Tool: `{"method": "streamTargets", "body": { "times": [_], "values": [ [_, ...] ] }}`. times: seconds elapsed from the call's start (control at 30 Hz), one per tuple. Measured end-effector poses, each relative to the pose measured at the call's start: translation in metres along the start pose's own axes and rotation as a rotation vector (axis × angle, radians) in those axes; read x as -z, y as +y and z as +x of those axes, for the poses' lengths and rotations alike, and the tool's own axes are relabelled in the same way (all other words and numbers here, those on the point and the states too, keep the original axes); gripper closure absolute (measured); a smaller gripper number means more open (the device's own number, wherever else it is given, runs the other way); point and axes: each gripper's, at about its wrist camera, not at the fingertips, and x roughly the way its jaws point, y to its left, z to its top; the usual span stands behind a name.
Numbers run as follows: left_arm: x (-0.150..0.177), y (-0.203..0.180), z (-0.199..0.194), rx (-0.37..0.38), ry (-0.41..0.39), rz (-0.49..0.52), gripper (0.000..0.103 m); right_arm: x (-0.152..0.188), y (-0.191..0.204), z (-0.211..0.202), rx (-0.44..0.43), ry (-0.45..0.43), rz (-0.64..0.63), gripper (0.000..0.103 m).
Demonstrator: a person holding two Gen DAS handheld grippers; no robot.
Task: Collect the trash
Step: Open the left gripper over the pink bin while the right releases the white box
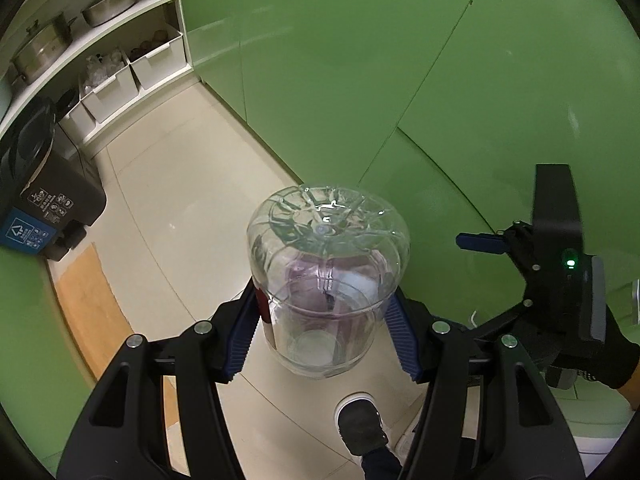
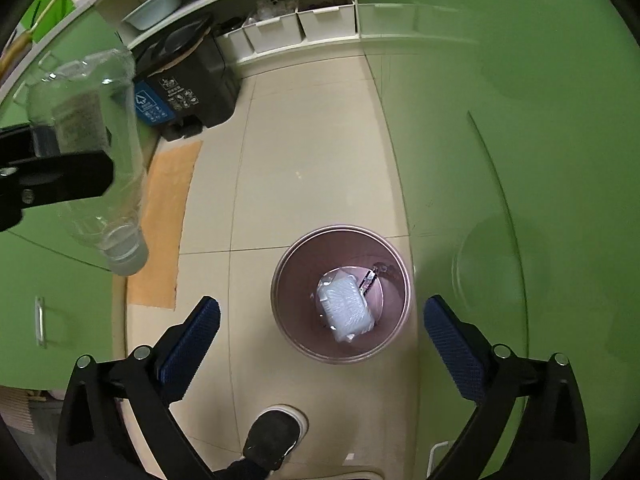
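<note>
My left gripper (image 1: 324, 328) is shut on a clear empty plastic bottle (image 1: 328, 276), held upside down with its cap end pointing at the floor. The bottle also shows at the left of the right wrist view (image 2: 92, 152), with the left gripper's black body beside it. Through the bottle a pink shape shows below. A pink round trash bin (image 2: 341, 294) stands on the tiled floor, holding a white plastic packet (image 2: 346, 306) and a small dark wrapper. My right gripper (image 2: 320, 344) is open and empty, above the bin. It also shows in the left wrist view (image 1: 480, 242).
A black sorting bin with recycling labels (image 1: 44, 192) stands by white shelves with pots and white storage boxes (image 1: 112, 88). Green cabinet doors (image 1: 400, 60) line both sides of the floor. An orange mat (image 2: 168, 220) lies on the tiles. The person's shoe (image 2: 276, 436) is below.
</note>
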Motion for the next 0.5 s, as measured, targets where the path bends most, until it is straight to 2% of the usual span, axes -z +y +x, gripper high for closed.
{"method": "streamTargets", "body": {
  "times": [0.23,0.5],
  "values": [
    [-0.003,-0.008,0.005,0.011,0.004,0.006,0.044,0.013,0.007,-0.041,0.035,-0.008,-0.008,0.005],
    [-0.004,-0.026,0.04,0.039,0.052,0.015,0.044,0.045,0.014,-0.104,0.069,-0.015,0.027,0.005]
  ]
}}
